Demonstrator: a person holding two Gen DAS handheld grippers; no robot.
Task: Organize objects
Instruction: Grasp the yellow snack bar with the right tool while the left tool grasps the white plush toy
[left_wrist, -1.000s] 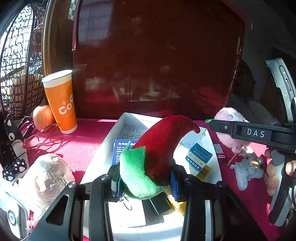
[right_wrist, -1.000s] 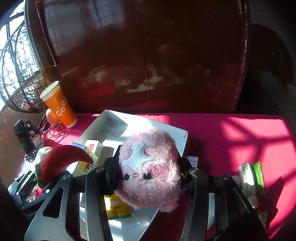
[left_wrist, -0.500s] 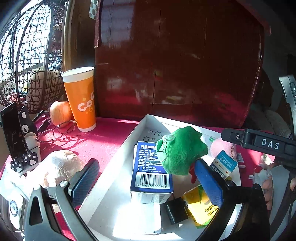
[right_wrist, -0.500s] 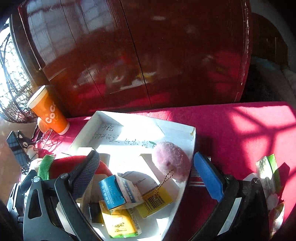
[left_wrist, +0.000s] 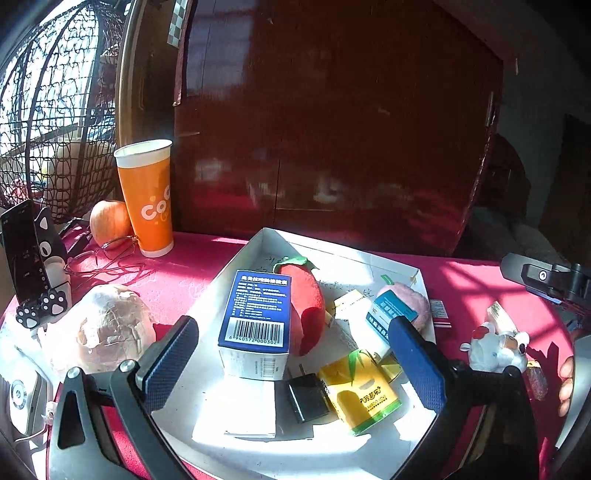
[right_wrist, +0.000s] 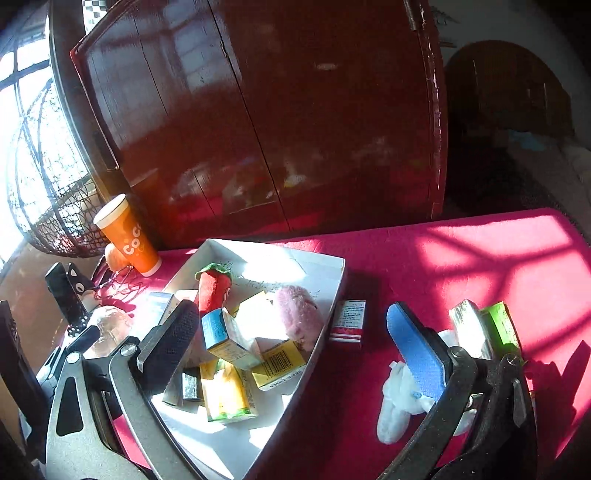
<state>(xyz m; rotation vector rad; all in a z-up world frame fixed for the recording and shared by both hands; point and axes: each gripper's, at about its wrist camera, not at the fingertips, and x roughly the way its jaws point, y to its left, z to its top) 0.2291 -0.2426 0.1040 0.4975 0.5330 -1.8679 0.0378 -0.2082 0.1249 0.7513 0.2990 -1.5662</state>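
1. Now both grippers stand wide open and hold nothing: the left gripper (left_wrist: 295, 354) hangs over the near end of the white tray (left_wrist: 391, 454), the right gripper (right_wrist: 291, 339) straddles the tray's right wall

2. Inside the tray lie the red plush (left_wrist: 304, 299) and the pink plush (right_wrist: 299, 314), each free of the jaws, among a blue box (left_wrist: 256, 314), a yellow carton (left_wrist: 360, 395) and a black plug (left_wrist: 308, 397)

3. By my reading the step in hand is the release: two soft toys are dropped in, and each hand is free for the next pick

4. Left out on the red cloth (right_wrist: 443, 258) are a small red-and-white box (right_wrist: 349, 321) just beside the tray's right wall, a white plush (right_wrist: 397, 395) under the right gripper's blue pad, and green-and-white packets (right_wrist: 484, 328) further right

5. Next, I judge, the right hand must swing right, away from the tray, and lower its open jaws around the white plush or the small box; the flat box calls for a low, level approach, the plush for a squeeze across its body

6. Cup (left_wrist: 147, 195), apple (left_wrist: 109, 221) and glasses (left_wrist: 103, 254) sit well apart at far left, within the left hand's side
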